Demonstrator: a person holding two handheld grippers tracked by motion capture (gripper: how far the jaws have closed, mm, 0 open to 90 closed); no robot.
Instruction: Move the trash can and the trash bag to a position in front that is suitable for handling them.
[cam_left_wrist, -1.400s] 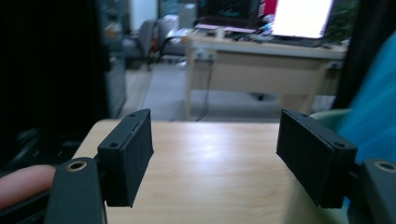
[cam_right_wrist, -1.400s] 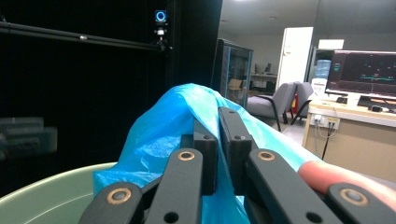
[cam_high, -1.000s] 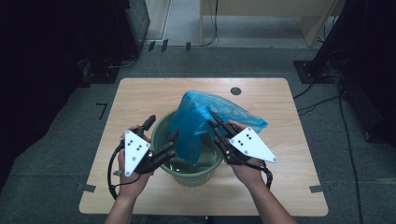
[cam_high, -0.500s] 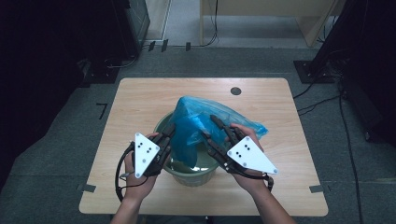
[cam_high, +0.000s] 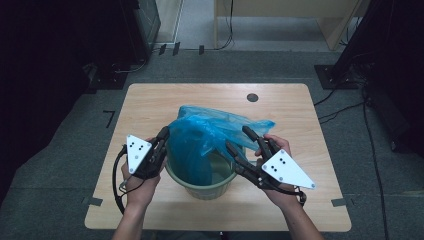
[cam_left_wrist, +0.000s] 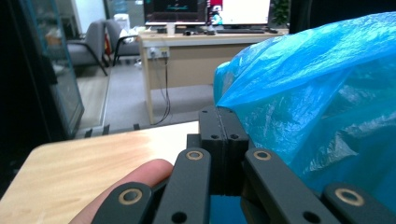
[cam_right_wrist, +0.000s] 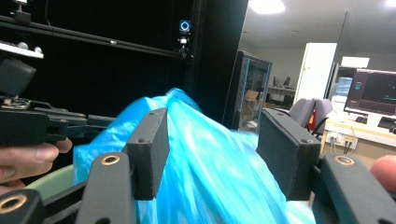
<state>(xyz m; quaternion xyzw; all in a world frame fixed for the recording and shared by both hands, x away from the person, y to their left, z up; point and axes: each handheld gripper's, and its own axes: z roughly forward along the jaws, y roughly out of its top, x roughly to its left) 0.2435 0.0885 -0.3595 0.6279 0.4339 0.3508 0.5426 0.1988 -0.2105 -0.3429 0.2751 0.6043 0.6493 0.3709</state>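
Since the earlier frame both hands have dropped nearer, and the blue bag (cam_high: 210, 135) has sagged lower over the green bin (cam_high: 205, 177) at mid-bench (cam_high: 150, 105). The left gripper (cam_high: 162, 137) has its jaws together at the bag's left edge. The right gripper (cam_high: 240, 140) has just been opening; its jaws stand apart around the plastic without pressing it.
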